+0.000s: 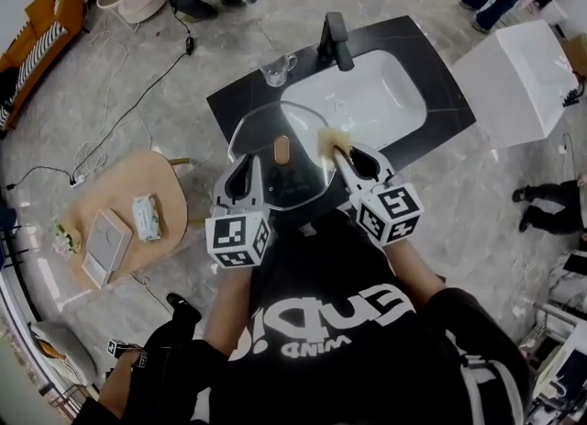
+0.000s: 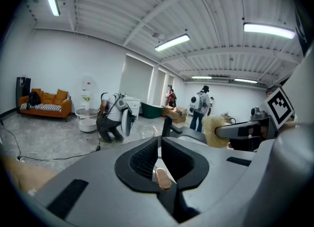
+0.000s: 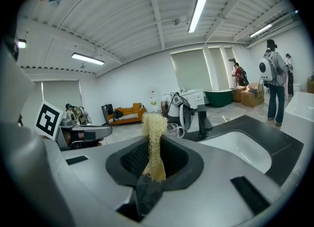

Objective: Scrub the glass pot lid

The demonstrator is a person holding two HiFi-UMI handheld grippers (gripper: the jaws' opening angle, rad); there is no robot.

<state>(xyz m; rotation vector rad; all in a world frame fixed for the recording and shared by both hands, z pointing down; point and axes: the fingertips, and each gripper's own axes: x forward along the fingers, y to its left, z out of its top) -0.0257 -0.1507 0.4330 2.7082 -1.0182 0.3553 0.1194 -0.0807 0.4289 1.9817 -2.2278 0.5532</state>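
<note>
Glass pot lid (image 1: 275, 129) is being steadied, edge clamped in left gripper (image 1: 248, 173), so right gripper's (image 1: 348, 159) pinched fibrous scrubber (image 1: 327, 141) can rub it.

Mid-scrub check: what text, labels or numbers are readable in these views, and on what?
"EuD!" above smaller "WIND", roughly: white print on the person's black shirt, warped, so uncertain.
Left gripper and right gripper cubes: black-and-white marker patterns, no words.
Pack on the wooden side table: print too small to read.
Glass pot lid, scrubber: no print visible.
</note>
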